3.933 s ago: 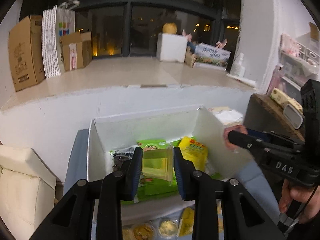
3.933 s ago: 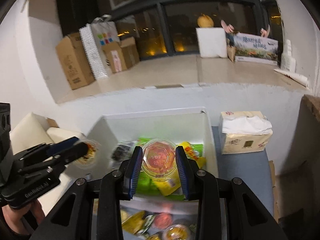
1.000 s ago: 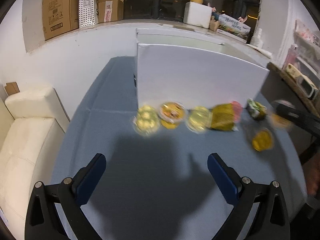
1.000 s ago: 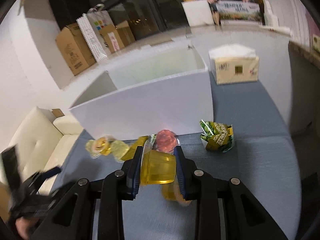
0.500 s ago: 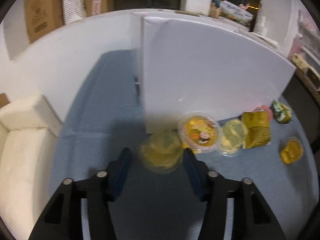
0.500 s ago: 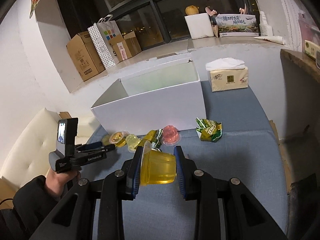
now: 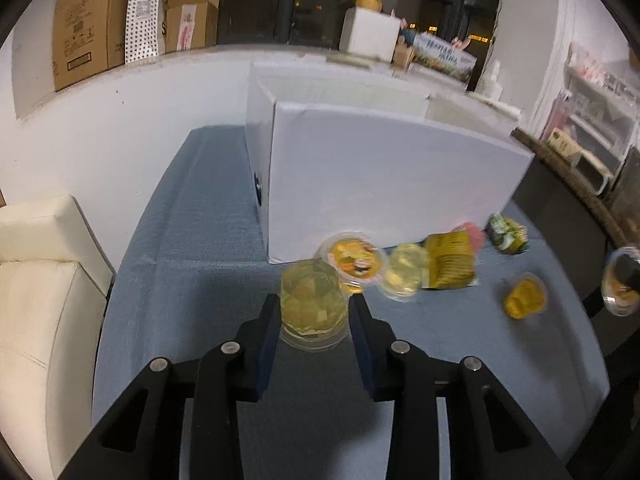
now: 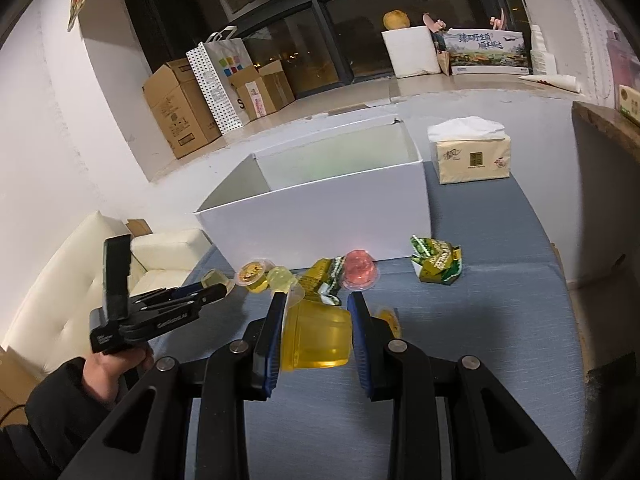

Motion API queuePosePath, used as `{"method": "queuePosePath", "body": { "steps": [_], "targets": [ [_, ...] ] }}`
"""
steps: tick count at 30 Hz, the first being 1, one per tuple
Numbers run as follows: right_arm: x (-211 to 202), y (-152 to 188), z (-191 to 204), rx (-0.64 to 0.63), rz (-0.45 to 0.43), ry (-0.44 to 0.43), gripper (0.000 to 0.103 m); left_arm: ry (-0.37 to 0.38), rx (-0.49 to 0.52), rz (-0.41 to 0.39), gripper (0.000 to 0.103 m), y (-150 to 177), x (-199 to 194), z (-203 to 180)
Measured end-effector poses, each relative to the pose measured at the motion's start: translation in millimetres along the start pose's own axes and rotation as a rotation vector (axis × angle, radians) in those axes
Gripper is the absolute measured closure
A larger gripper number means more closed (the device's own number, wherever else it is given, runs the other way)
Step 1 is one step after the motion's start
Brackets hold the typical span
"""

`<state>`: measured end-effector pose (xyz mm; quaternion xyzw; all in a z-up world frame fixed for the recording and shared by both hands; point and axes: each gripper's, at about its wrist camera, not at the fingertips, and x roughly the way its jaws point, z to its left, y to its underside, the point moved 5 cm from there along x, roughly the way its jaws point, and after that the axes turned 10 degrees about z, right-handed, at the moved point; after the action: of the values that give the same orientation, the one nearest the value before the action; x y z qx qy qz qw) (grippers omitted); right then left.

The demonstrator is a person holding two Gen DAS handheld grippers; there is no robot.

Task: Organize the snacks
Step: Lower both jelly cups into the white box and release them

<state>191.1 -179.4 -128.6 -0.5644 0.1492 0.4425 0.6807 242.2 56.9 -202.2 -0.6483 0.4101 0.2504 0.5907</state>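
Note:
My left gripper (image 7: 313, 310) is shut on a pale yellow jelly cup (image 7: 313, 304), held upside down just above the blue cloth in front of the white box (image 7: 384, 184). My right gripper (image 8: 318, 314) is shut on an amber yellow jelly cup (image 8: 318, 340), held on its side above the cloth. The left gripper also shows in the right wrist view (image 8: 218, 290) at the left. On the cloth by the box lie an orange-lidded cup (image 7: 354, 260), a clear yellow cup (image 7: 404, 274), a yellow packet (image 7: 450, 266), a pink cup (image 8: 360, 270), a green packet (image 8: 436, 264) and a small orange cup (image 7: 524, 298).
A tissue box (image 8: 472, 156) stands on the cloth right of the white box. A cream sofa (image 7: 36, 280) lies left of the table. Cardboard boxes (image 8: 180, 108) and a dotted bag (image 8: 218, 80) line the window ledge. A dark cabinet (image 8: 608, 200) stands at the right.
My left gripper has closed on the pale yellow cup and lifted it back from the row. My right gripper still holds the amber cup and has risen away from the table.

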Motion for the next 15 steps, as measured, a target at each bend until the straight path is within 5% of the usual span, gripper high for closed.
{"method": "queuePosePath", "body": {
  "steps": [6,15],
  "targets": [
    [-5.2,-9.2,16.2,-0.028,-0.023,-0.026,0.07,0.054,0.005,-0.101,0.065,-1.6,-50.6,-24.2],
    [-6.5,-73.7,35.3,-0.086,-0.08,-0.048,0.07,0.069,0.059,-0.226,0.065,-74.7,-95.4,-55.6]
  ]
}}
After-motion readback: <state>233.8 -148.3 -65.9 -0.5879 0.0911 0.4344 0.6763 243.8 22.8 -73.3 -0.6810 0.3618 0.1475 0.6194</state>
